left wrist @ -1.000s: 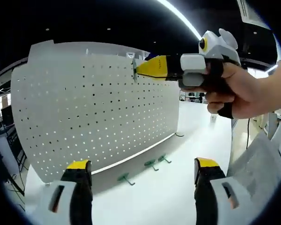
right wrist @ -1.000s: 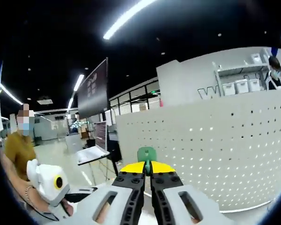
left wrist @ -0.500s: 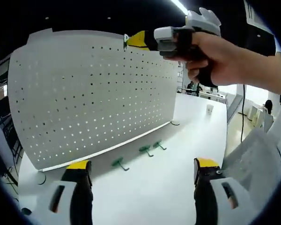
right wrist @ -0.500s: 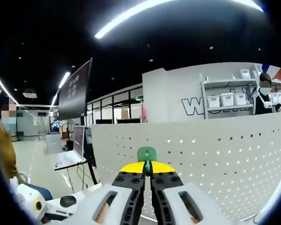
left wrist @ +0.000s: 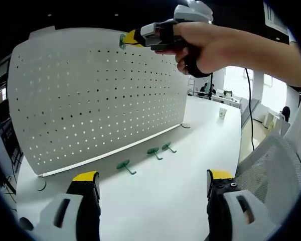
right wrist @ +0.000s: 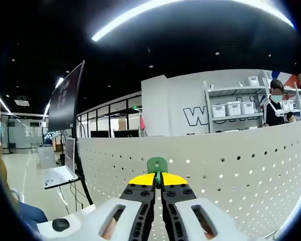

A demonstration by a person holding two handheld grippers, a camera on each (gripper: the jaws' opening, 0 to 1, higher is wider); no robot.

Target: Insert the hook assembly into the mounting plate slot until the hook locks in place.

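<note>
Near edge, left gripper view: left gripper (left wrist: 148,201) low over the white bench (left wrist: 180,165), jaws wide apart, nothing between them.
Mid bench: three spare green hooks (left wrist: 124,165) lying loose just in front of the board's foot, well apart from either gripper.
Far side of the bench: mounting plate (left wrist: 90,95), a white perforated board standing upright, holes in even rows across the whole face.
Top of the board: right gripper (left wrist: 133,39) held by a hand (left wrist: 210,47), raised to the upper rows near the top edge.
Right gripper view: jaws together, clamped on the green hook assembly (right wrist: 157,165), its rounded head showing above the yellow tips; perforated face close behind.
Contact: cannot tell whether the hook's prongs touch or enter any hole; that end hidden behind the tips.
Done so far: hook picked up and carried to the top rows of the plate.
Left to do, as a judgement: line prongs up with a hole pair, push in, drop until locked, then release.
Visibility: board, held hook and spare hooks all within the left gripper view.
</note>
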